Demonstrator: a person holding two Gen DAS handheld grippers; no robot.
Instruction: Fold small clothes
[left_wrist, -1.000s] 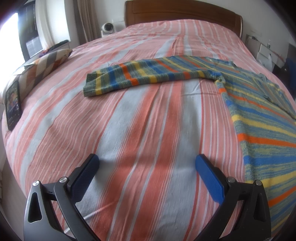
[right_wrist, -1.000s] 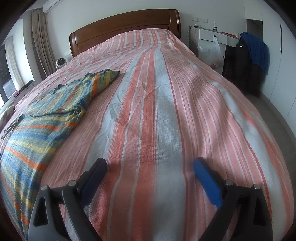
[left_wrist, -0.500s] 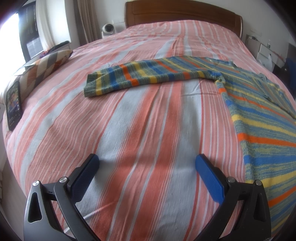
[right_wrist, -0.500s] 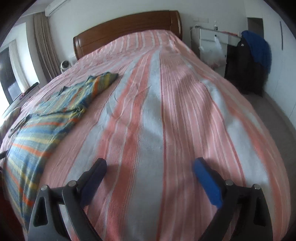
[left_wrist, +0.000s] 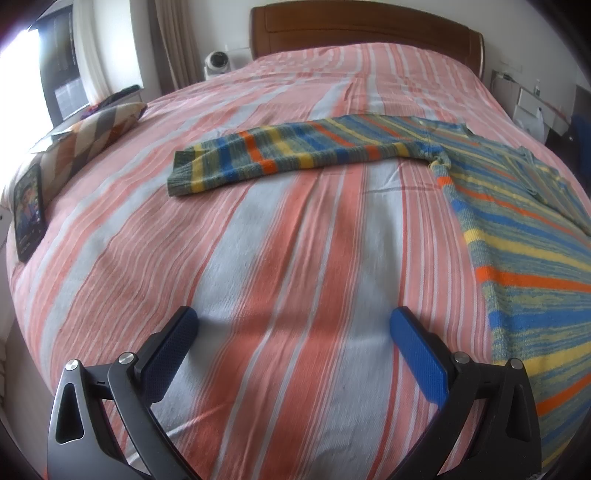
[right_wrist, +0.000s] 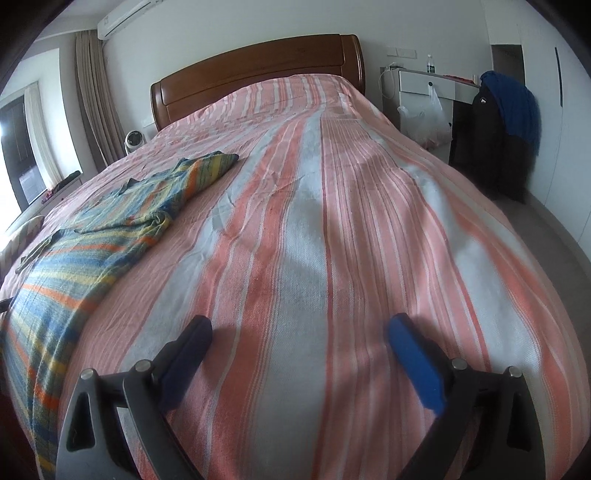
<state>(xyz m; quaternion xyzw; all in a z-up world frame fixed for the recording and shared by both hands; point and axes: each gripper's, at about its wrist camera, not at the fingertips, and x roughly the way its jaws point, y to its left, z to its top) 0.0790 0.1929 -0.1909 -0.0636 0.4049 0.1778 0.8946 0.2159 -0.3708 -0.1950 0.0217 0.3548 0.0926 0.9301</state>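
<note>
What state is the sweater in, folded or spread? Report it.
Spread. The sweater lies flat on the bed, one sleeve stretched straight out sideways, nothing doubled over.

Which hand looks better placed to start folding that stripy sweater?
Probably the left. The left gripper is open, with the sweater and its outstretched sleeve ahead. The right gripper, also open, faces mostly bare bedspread, the sweater off to its side.

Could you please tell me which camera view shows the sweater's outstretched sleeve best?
The left wrist view: the sleeve lies flat across the bed, visible cuff to shoulder. The right wrist view shows only the sweater's body and other sleeve.
</note>
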